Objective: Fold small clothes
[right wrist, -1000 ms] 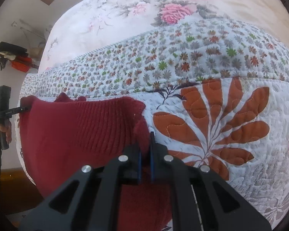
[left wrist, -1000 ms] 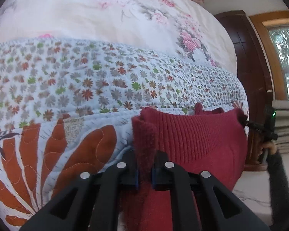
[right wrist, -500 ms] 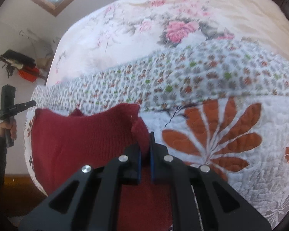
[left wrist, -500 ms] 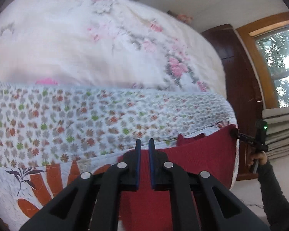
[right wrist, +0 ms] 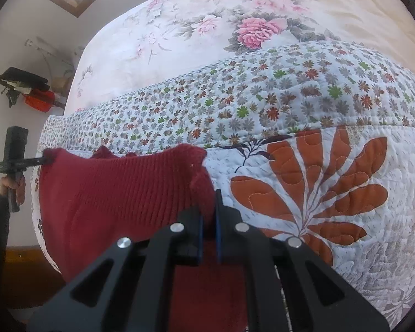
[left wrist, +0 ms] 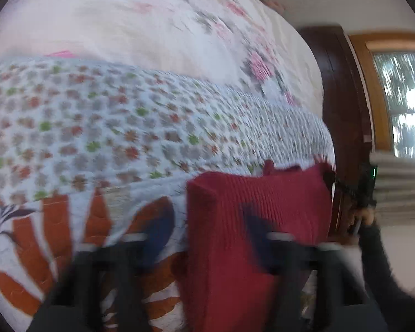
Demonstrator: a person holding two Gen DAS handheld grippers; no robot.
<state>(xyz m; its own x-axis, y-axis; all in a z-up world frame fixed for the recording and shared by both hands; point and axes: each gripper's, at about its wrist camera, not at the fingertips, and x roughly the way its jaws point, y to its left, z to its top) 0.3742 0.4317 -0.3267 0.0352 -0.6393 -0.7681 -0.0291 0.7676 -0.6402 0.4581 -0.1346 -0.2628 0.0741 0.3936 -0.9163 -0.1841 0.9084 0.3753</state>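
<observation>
right wrist view: red knit garment [right wrist: 119, 193] lies on the quilted bedspread [right wrist: 332, 138] at the bed's edge, floral duvet [right wrist: 235, 27] beyond it. right gripper [right wrist: 209, 215] pinches its corner. left gripper [left wrist: 207, 238] is blurred w/ fingers spread wide, nothing between. dark wood wardrobe [left wrist: 343, 110] & window [left wrist: 401, 105] past the bed.

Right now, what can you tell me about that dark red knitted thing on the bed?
The red knit garment is small, ribbed and woolly-looking, lying spread on the quilt near the bed's edge. The right claw pinches one upper corner; the left claw is at the opposite one, though its grip is unclear. The top edge sags slightly between them.
</observation>
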